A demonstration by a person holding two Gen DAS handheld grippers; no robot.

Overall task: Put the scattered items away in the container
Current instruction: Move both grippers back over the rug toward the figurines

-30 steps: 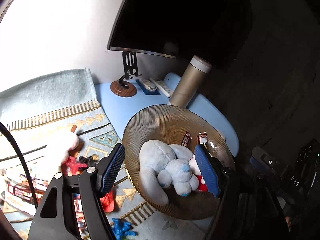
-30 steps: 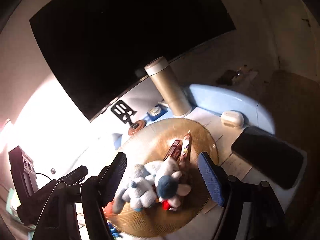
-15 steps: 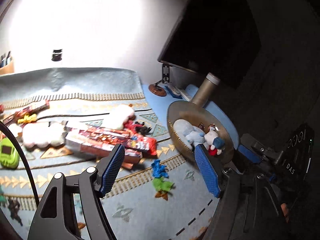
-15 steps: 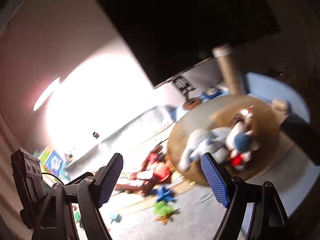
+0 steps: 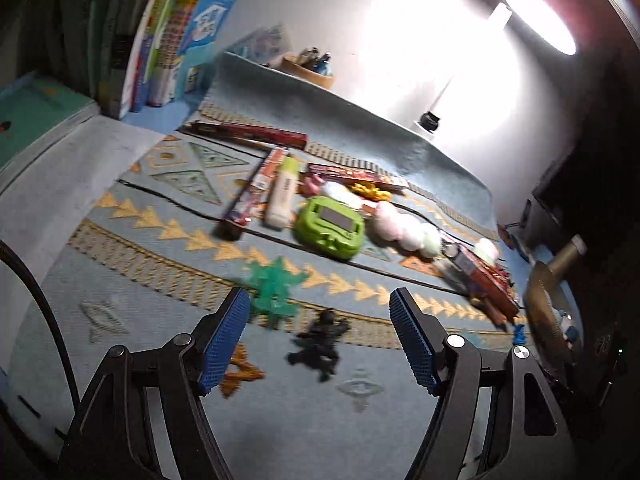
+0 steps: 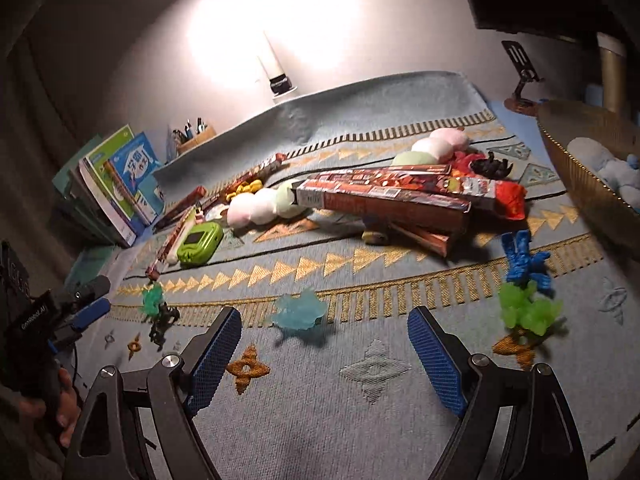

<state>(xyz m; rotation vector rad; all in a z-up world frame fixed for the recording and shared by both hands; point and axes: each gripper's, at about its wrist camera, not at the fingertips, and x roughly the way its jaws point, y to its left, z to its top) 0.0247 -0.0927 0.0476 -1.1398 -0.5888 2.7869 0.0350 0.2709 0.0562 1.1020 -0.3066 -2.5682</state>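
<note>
- Blue-padded left hand-held gripper (image 5: 320,334) hangs spread and empty over one black figure (image 5: 320,342) on the patterned cloth (image 5: 120,248).
- Right hand-held gripper (image 6: 324,354) is spread too, holding nothing; one pale blue figure (image 6: 298,310) lies beyond it.
- One green handheld game (image 5: 330,226) and two three-ball plush sticks (image 6: 266,202) lie farther off.
- Only the right view shows the brown bowl (image 6: 576,160) at far right, with a blue plush inside, and a hand (image 6: 66,404) gripping the other tool.

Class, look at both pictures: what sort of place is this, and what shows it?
Probably a home desk or study corner: upright books, a lit desk lamp, a pen holder, with toys on a patterned mat.
</note>
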